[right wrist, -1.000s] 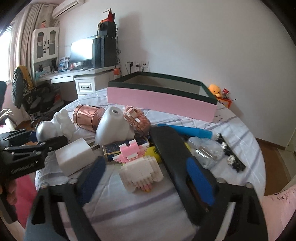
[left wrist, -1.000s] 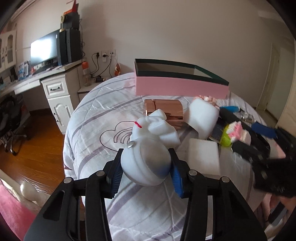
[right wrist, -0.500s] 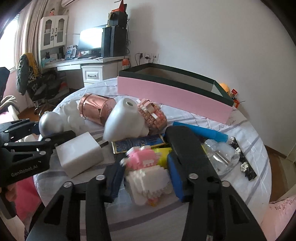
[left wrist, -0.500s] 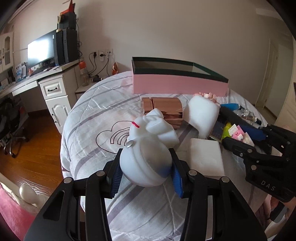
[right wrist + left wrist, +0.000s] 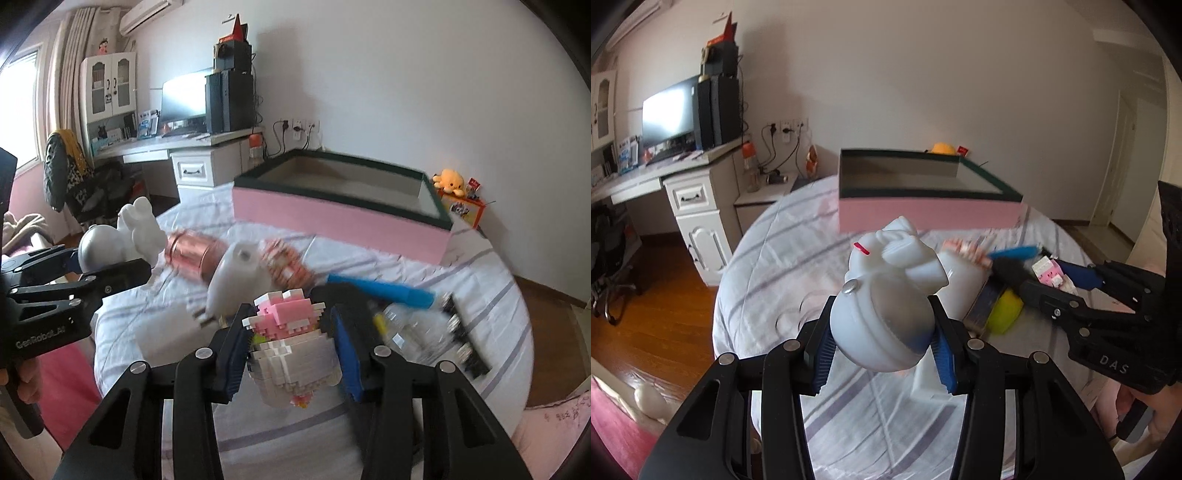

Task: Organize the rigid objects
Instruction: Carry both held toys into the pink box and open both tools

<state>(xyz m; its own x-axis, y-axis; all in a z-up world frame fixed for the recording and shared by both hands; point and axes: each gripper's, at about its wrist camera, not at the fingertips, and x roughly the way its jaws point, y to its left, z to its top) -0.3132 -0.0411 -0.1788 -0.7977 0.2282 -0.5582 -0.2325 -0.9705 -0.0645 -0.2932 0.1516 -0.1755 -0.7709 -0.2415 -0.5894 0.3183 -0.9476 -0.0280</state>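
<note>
Your left gripper [image 5: 882, 350] grips the white rabbit figure [image 5: 886, 295] between its blue pads exactly as it did a second ago, but the figure now hangs clear above the round worktop [image 5: 768, 266] instead of sitting low over it. Your right gripper [image 5: 291, 354], which stood wide around the pink-and-white brick figure [image 5: 288, 336] a second ago, is now clamped on it, and the figure is lifted off the cloth. The worktop wears a white quilted cover with grey stripes; on it, left to right in the right wrist view, lie a copper-coloured can [image 5: 192, 254], a white bottle [image 5: 236, 273] on its side, a blue pen [image 5: 388, 291], a clear plastic piece [image 5: 410, 332] and a black strip [image 5: 461, 343]. The pink box [image 5: 340, 218] with its dark green rim stands open at the far edge. Behind, a white desk [image 5: 192, 162] carries a monitor [image 5: 184, 98] and black speakers, and an orange plush toy [image 5: 448, 181] sits by the wall. The left gripper's body reads "GenRobot.AI" in the right wrist view; the right gripper's reads "DAS" in the left wrist view.
</note>
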